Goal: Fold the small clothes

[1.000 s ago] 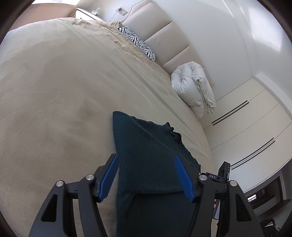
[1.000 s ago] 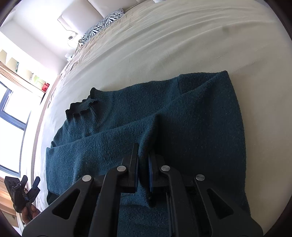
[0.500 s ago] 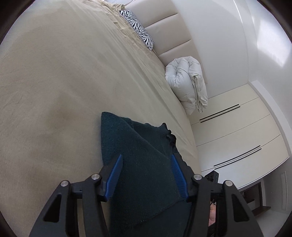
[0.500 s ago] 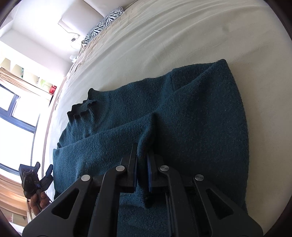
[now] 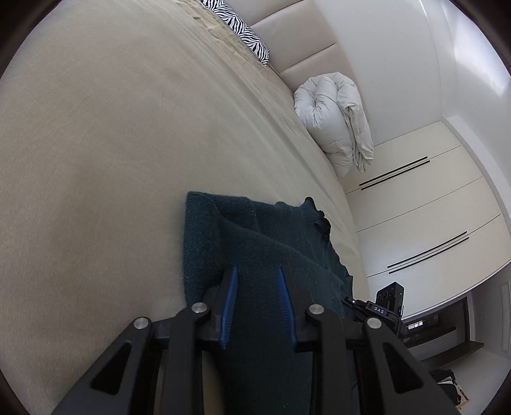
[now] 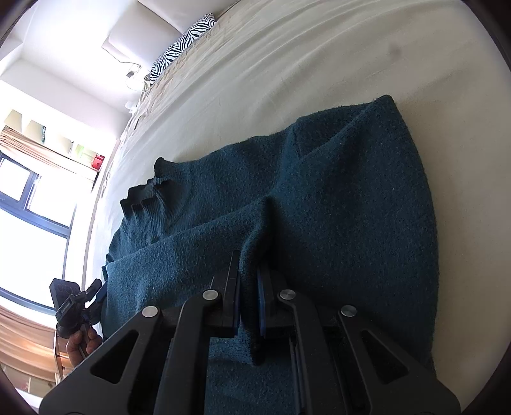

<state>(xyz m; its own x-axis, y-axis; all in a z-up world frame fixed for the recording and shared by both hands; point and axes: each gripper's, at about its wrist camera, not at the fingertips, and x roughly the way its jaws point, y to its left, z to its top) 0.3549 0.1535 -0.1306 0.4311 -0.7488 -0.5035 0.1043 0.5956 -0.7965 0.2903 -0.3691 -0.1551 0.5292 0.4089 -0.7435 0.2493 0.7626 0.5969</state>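
A dark teal knitted sweater [image 6: 335, 198] lies on the beige bed sheet [image 6: 319, 48], its ribbed collar [image 6: 143, 198] toward the left of the right wrist view. My right gripper [image 6: 248, 261] is shut on a raised fold of the sweater's knit. In the left wrist view the sweater [image 5: 255, 242] runs between my left gripper's blue pads [image 5: 228, 306]. My left gripper [image 5: 257, 271] is partly closed around the cloth, with a gap still between the pads. The left gripper also shows at the sweater's edge in the right wrist view [image 6: 92, 290].
A zebra-print pillow [image 5: 242, 28] and a rolled white duvet [image 5: 335, 118] lie by the padded headboard [image 5: 306, 54]. White wardrobe doors [image 5: 415, 217] stand beyond the bed's edge. A window [image 6: 28, 207] is at the left in the right wrist view.
My left gripper's jaws have narrowed from wide open to a smaller gap around the sweater's edge. My right gripper stays shut on the fold, and the sweater has shifted slightly.
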